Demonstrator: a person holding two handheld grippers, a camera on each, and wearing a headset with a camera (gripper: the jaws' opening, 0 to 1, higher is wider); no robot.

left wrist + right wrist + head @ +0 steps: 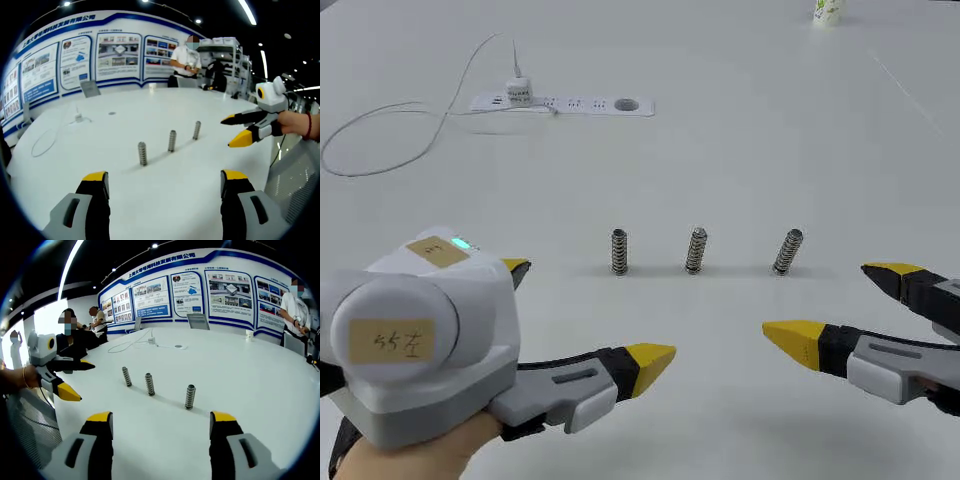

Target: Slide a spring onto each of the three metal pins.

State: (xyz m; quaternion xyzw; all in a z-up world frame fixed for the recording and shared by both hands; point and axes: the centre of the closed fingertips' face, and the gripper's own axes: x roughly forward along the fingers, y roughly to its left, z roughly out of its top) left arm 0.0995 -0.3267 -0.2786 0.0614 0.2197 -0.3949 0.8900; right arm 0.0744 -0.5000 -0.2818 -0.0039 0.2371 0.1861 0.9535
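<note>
White tabletop is occupied by three coiled grey springs, stood in a row, the rightmost tilted. Left gripper and right gripper are held gaping and empty, just short of them.

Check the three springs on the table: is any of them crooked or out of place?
Only slightly: in the head view the right spring leans rightward, while the left spring stands straight. The lean may come from the lens. Nothing is spilled.

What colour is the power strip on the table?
The power strip is white; the head view shows it best.
</note>
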